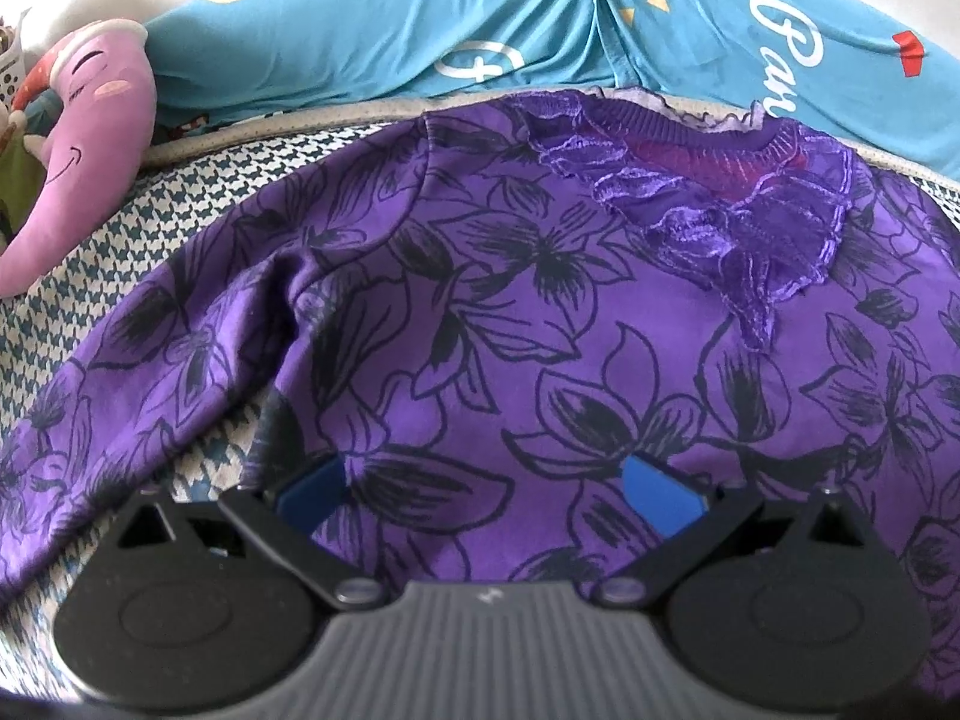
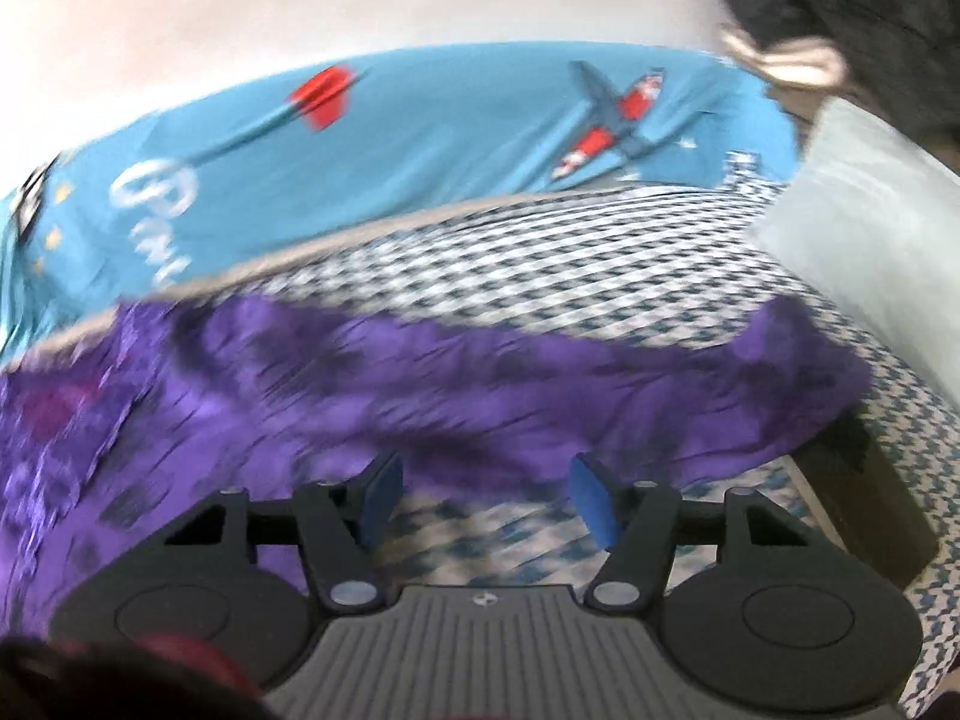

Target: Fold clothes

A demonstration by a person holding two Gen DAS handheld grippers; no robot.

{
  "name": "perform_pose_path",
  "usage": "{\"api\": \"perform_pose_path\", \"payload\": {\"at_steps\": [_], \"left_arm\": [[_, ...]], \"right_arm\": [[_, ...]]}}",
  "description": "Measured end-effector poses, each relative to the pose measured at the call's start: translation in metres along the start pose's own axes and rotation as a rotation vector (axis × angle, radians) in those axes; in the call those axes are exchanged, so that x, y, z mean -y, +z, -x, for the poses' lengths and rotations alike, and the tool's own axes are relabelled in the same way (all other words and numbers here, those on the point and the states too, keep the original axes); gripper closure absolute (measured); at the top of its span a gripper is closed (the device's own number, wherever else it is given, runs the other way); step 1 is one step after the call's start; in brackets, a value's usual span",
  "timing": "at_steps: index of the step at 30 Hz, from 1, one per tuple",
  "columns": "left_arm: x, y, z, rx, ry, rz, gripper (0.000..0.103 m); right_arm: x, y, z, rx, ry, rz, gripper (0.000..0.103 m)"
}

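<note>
A purple top with a black flower print (image 1: 540, 312) lies spread on a houndstooth bedcover (image 1: 180, 210), its ruffled collar (image 1: 708, 192) toward the far side. One sleeve (image 1: 150, 360) trails to the left. My left gripper (image 1: 486, 492) hovers low over the body of the top, open, with nothing between its blue pads (image 1: 660, 498). In the blurred right wrist view the top's other sleeve (image 2: 600, 384) stretches right across the bedcover (image 2: 540, 252). My right gripper (image 2: 486, 498) is open just short of that sleeve's near edge, holding nothing.
A turquoise printed cover (image 1: 420, 18) runs along the far side. A pink moon-shaped plush (image 1: 90, 132) lies at the left. In the right wrist view a pale pillow (image 2: 870, 210) sits at the right, with the bed's edge and a dark gap (image 2: 870, 504) below it.
</note>
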State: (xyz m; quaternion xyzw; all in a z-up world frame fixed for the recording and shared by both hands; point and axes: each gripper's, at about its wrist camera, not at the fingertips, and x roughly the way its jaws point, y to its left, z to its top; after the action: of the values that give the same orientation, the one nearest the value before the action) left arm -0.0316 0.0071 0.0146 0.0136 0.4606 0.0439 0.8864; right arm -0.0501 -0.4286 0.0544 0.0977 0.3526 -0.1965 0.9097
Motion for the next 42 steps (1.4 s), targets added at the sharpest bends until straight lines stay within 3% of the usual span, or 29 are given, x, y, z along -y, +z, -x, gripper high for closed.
{"api": "perform_pose_path", "payload": {"at_steps": [8,16,23,33,35,38,40,42], "left_arm": [[-0.001,0.000,-0.001,-0.007,-0.004,0.000,0.000],[0.002,0.000,-0.004,-0.015,-0.012,-0.008,0.000],[0.008,0.000,-0.005,-0.023,-0.027,-0.010,0.000],[0.016,0.001,-0.006,-0.026,-0.031,-0.018,0.000],[0.016,0.001,-0.007,-0.026,-0.032,-0.018,0.000],[0.016,0.001,-0.007,-0.026,-0.032,-0.020,0.000],[0.016,0.001,-0.007,-0.026,-0.032,-0.022,0.000],[0.016,0.001,-0.007,-0.025,-0.032,-0.022,0.000]], "right_arm": [[0.099,0.020,-0.013,0.053,-0.162,-0.259,0.041],[0.156,0.017,-0.022,0.055,-0.230,-0.411,0.041],[0.182,0.012,-0.032,0.060,-0.225,-0.479,0.041],[0.185,0.010,-0.050,0.070,-0.198,-0.447,0.041],[0.183,0.011,-0.053,0.075,-0.195,-0.436,0.047],[0.179,0.013,-0.053,0.102,-0.193,-0.418,0.070],[0.178,0.014,-0.051,0.121,-0.179,-0.421,0.091],[0.175,0.018,-0.046,0.156,-0.143,-0.418,0.092]]}}
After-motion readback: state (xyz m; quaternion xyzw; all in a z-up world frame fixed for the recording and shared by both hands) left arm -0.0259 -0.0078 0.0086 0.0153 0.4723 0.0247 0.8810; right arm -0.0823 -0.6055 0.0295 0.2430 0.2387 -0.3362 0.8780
